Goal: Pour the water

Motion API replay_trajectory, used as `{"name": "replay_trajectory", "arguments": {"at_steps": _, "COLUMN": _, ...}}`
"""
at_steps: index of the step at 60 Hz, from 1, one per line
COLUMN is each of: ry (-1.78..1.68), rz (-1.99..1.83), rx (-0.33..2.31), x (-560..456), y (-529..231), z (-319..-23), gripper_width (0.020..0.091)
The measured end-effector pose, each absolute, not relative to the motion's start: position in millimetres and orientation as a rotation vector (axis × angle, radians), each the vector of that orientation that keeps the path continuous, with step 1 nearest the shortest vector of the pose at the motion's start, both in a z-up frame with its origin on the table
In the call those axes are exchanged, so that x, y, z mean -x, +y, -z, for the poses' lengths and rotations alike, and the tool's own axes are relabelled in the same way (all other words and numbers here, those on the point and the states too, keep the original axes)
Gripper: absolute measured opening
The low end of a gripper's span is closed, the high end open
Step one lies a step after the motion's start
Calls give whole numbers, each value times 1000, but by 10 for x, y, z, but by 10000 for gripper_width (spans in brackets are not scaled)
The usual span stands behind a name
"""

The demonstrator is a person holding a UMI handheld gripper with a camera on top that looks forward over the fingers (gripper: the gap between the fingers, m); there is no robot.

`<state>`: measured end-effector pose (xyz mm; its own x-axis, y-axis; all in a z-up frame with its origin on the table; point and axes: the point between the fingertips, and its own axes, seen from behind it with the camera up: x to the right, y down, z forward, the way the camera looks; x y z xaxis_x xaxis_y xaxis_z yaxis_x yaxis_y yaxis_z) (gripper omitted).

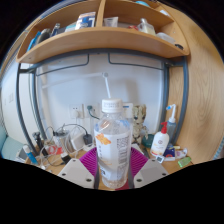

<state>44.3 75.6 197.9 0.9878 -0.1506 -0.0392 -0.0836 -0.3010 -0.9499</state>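
Tabletop (30,156), left: small cluttered items. Centre: clear water bottle (114,142), white cap, upright, gripped between the jaws of the gripper (114,166), pink pads pressed on both sides. Right: white glue bottle (160,143). Above: wooden shelf (100,40).

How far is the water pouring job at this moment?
Done: the tongs have closed on the clear water bottle, both pink pads pressing on it. In hand: the bottle is held upright above the cluttered desk, its white cap on. Left: opening and pouring; I cannot make out a receiving cup.
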Motion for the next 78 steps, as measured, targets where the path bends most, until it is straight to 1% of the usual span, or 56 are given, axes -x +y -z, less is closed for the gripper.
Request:
{"name": "replay_trajectory", "arguments": {"at_steps": 14, "ry": 181, "rz": 128, "rx": 1937, "x": -827, "y": 818, "z": -1284, "gripper_width": 397}}
{"name": "replay_trajectory", "arguments": {"at_steps": 18, "ry": 178, "rz": 134, "rx": 1937, "x": -852, "y": 837, "z": -1168, "gripper_width": 414}}
{"name": "replay_trajectory", "arguments": {"at_steps": 29, "ry": 150, "rz": 119, "rx": 1918, "x": -807, "y": 906, "z": -940, "gripper_width": 412}}
{"name": "replay_trajectory", "arguments": {"at_steps": 33, "ry": 140, "rz": 133, "rx": 1921, "x": -804, "y": 896, "z": -843, "gripper_width": 437}}
{"name": "replay_trajectory", "arguments": {"at_steps": 35, "ry": 137, "rz": 133, "rx": 1894, "x": -795, "y": 903, "z": -884, "gripper_width": 449}}
{"name": "replay_trajectory", "arguments": {"at_steps": 48, "ry": 210, "rz": 100, "rx": 1889, "x": -868, "y": 812, "z": -855, "gripper_width": 551}}
{"name": "replay_trajectory", "arguments": {"at_steps": 58, "ry": 188, "rz": 124, "rx": 1952, "x": -844, "y": 686, "z": -767, "gripper_width": 703}}
{"name": "replay_trajectory", "arguments": {"at_steps": 65, "ry": 139, "rz": 119, "rx": 2032, "x": -751, "y": 466, "z": -632, "gripper_width": 711}}
{"name": "replay_trajectory", "arguments": {"at_steps": 71, "ry": 102, "rz": 99, "rx": 2111, "x": -635, "y": 127, "z": -589, "gripper_width": 710}}
{"name": "replay_trajectory", "arguments": {"at_steps": 74, "ry": 97, "rz": 68, "rx": 2142, "x": -556, "y": -63, "z": -645, "gripper_width": 709}}
{"name": "replay_trajectory", "arguments": {"at_steps": 78, "ry": 111, "rz": 20, "rx": 2163, "x": -468, "y": -295, "z": -808, "gripper_width": 708}}
